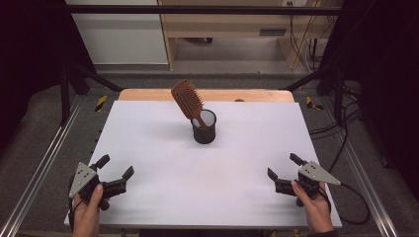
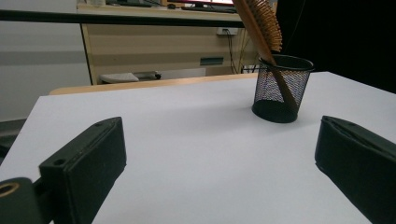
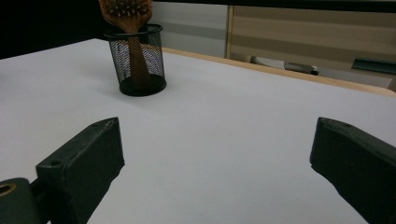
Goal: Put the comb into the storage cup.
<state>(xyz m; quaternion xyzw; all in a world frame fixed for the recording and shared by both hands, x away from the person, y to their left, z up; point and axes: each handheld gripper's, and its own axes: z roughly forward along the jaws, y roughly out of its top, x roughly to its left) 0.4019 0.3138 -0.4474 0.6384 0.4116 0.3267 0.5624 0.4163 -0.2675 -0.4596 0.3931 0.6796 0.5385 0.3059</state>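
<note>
A wooden hairbrush (image 1: 188,101) stands handle-down in a black mesh cup (image 1: 204,127) near the middle of the white table (image 1: 163,197), toward its far edge. The bristled head leans up and to the left, well above the cup's rim. The left gripper (image 1: 117,173) rests at the table's near left corner, its jaws spread wide and grasping nothing. The right gripper (image 1: 283,167) sits at the near right corner, likewise spread and empty. Both stand well apart from the cup, jaws pointed inward toward it. A hand (image 1: 88,212) holds each gripper from below.
</note>
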